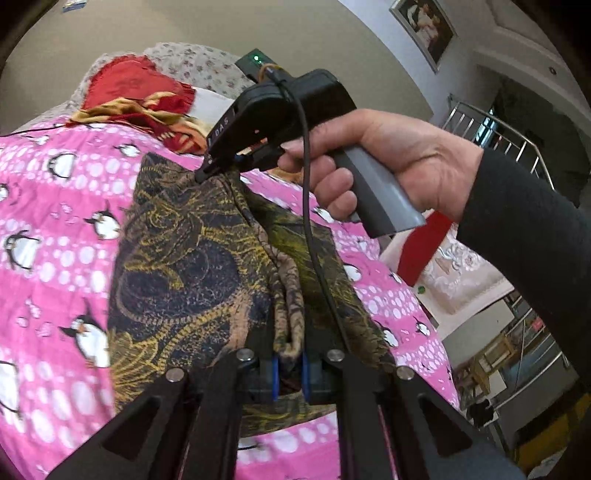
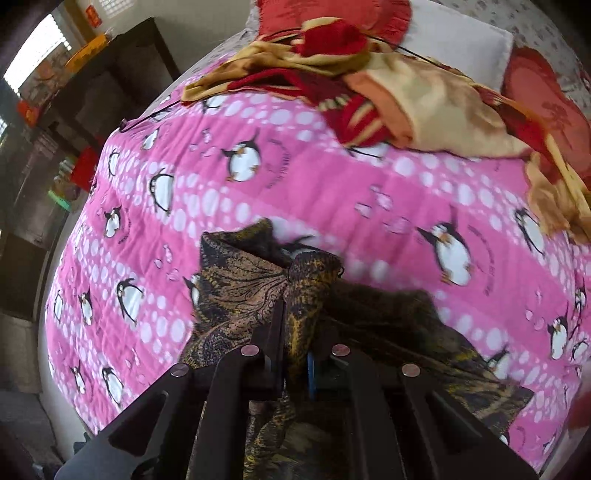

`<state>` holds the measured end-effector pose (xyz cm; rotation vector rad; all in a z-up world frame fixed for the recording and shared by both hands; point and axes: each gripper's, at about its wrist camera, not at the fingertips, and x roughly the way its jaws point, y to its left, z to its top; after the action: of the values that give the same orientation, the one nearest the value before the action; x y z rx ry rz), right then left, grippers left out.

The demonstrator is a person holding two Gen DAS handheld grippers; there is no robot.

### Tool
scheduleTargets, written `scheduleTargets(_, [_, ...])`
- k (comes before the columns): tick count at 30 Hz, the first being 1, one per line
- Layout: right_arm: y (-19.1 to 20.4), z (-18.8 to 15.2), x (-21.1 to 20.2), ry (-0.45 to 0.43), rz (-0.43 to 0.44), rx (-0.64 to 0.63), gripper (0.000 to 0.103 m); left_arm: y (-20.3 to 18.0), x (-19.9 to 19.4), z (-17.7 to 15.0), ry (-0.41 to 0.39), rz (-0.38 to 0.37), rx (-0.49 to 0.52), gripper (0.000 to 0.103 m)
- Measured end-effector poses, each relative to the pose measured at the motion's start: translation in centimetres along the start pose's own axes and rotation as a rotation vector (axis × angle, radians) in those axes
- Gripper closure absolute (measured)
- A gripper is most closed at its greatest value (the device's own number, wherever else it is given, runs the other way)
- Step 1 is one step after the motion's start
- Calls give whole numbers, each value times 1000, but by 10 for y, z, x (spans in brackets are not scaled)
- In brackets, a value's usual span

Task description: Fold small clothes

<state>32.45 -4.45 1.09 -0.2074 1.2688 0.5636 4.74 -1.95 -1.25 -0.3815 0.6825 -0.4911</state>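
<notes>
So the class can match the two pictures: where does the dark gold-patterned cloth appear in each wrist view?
Left wrist view: the dark gold-patterned cloth fills the centre, stretched from the left gripper at the bottom up to the right gripper.
Right wrist view: the cloth sits bottom centre, bunched in the right gripper.
Shared landmark: the pink penguin bedspread.

A home bedroom: a bed under a pink penguin quilt [image 2: 332, 192], a floral sheet [image 1: 199, 62], heaped red-and-gold cloths [image 2: 388, 92], a framed portrait [image 1: 424, 29] on the wall, dark shelves [image 2: 110, 85] and a stair railing [image 1: 491, 129] nearby.
</notes>
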Motion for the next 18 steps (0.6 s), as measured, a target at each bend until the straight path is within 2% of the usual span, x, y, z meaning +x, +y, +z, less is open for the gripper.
scheduleTargets(11, [-67,-31,-15,-10,0,40,97,-46,40,-6,56,-36,62,95])
scheduleTargets(18, [-93,-48,-26,-23,-2,30,97,-71,61,-12,87,-53,82,95])
